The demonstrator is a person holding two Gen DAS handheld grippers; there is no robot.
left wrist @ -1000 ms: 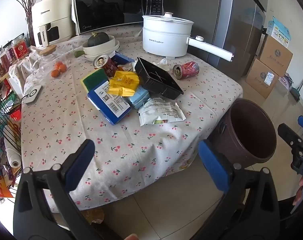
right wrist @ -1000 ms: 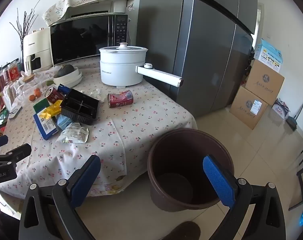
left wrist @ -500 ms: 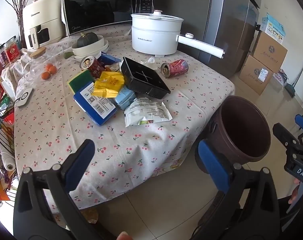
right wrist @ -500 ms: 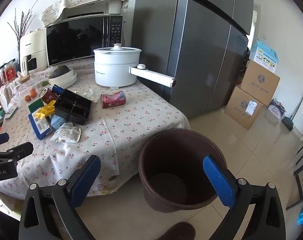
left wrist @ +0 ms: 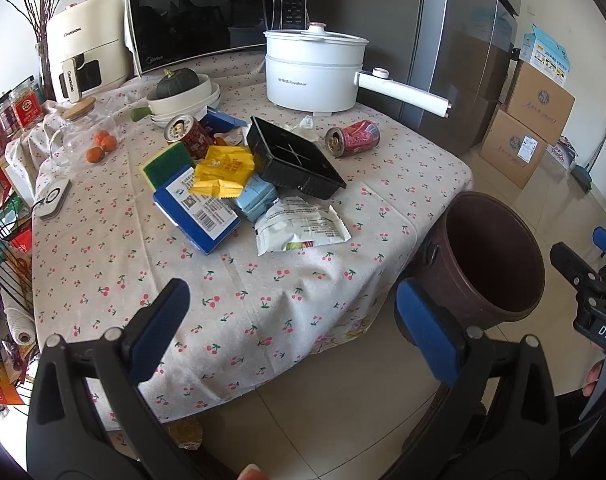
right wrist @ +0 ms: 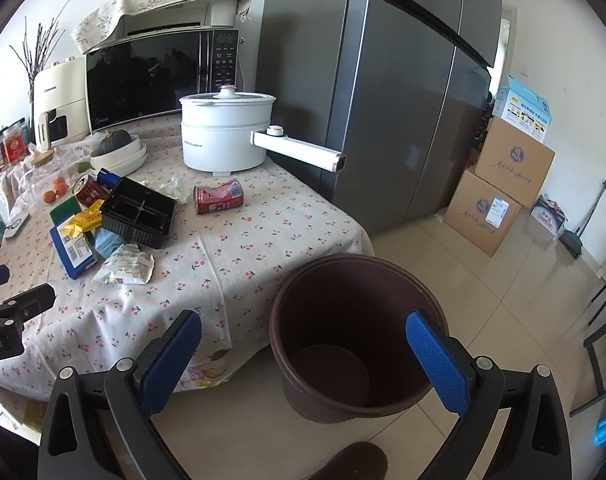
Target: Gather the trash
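Observation:
Trash lies on the cherry-print table (left wrist: 115, 256): a white snack wrapper (left wrist: 301, 226), a black plastic tray (left wrist: 293, 160), yellow packets (left wrist: 223, 170), a blue box (left wrist: 197, 208), a lying red can (left wrist: 353, 138) and another red can (left wrist: 187, 132). The wrapper (right wrist: 125, 266), tray (right wrist: 139, 212) and lying can (right wrist: 219, 196) also show in the right wrist view. A brown bin (left wrist: 493, 258) stands on the floor beside the table; it looks empty inside (right wrist: 357, 334). My left gripper (left wrist: 291, 320) is open and empty before the table's near edge. My right gripper (right wrist: 303, 354) is open and empty above the bin.
A white electric pot (left wrist: 315, 68) with a long handle, a microwave (left wrist: 211, 12), an air fryer (left wrist: 85, 60), a bowl with a squash (left wrist: 181, 92) and oranges (left wrist: 101, 146) stand at the back. A grey fridge (right wrist: 387, 80) and cardboard boxes (right wrist: 499, 188) stand to the right.
Both grippers have shifted a little; the table items and the bin sit slightly differently in both views. Both stay open and empty. Nothing on the table moved.

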